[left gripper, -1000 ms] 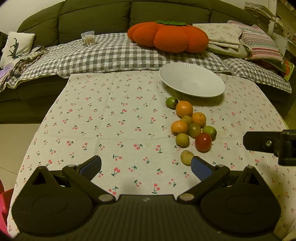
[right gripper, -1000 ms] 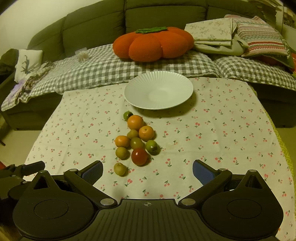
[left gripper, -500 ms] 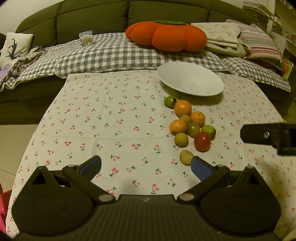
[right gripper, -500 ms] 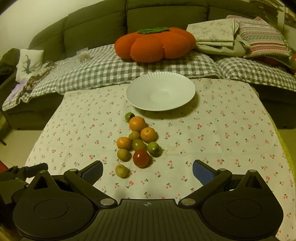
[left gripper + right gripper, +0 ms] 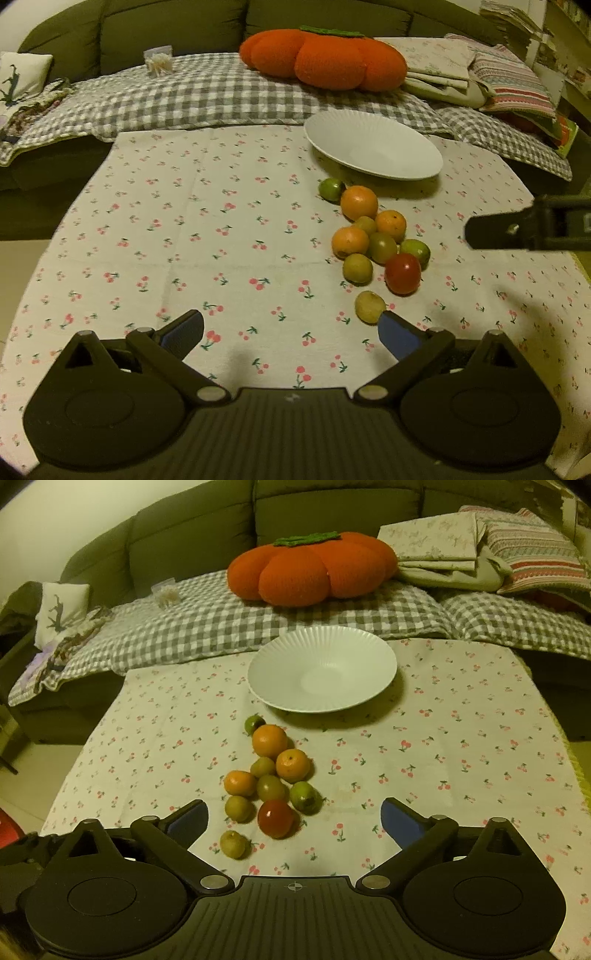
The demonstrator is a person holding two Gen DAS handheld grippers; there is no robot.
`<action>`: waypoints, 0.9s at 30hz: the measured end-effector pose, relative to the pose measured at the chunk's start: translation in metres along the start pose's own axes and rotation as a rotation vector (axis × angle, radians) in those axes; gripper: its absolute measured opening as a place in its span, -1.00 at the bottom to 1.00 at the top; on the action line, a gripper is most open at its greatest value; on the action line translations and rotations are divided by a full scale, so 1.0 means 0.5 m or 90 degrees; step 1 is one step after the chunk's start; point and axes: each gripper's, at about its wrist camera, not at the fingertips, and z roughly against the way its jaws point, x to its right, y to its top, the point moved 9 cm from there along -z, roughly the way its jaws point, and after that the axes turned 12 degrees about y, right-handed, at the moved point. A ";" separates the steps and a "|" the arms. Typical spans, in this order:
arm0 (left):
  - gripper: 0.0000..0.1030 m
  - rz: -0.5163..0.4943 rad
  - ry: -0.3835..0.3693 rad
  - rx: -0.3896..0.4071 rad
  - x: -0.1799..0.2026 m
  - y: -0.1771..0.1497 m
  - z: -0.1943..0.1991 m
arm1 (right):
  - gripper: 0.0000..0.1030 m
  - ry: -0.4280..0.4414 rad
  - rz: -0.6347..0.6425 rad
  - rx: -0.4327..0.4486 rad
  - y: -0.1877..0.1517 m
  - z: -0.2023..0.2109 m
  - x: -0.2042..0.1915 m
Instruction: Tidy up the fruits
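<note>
Ten small round fruits [image 5: 271, 784] huddle before my ribbed white plate [image 5: 322, 668]; left gripper [image 5: 291, 330] and right gripper [image 5: 293, 818] both gape, holding nothing. Nudging one risks scattering neighbours off the cherry-print tablecloth [image 5: 461, 746].

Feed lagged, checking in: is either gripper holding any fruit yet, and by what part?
No. The left gripper and right gripper are both open and empty.

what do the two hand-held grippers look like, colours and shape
Both look alike. The left hand-held gripper and the right hand-held gripper are matte black, each with two angled fingers tipped by blue pads, silver pivot pins, round disc housings on either side and a ribbed centre plate. The right one's plate carries a small crosshair mark. No cables or sleeves show.
</note>
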 end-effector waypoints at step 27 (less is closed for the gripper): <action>-0.65 -0.080 -0.068 0.026 0.092 -0.013 -0.086 | 0.20 0.054 -0.002 -0.072 -0.054 -0.131 0.015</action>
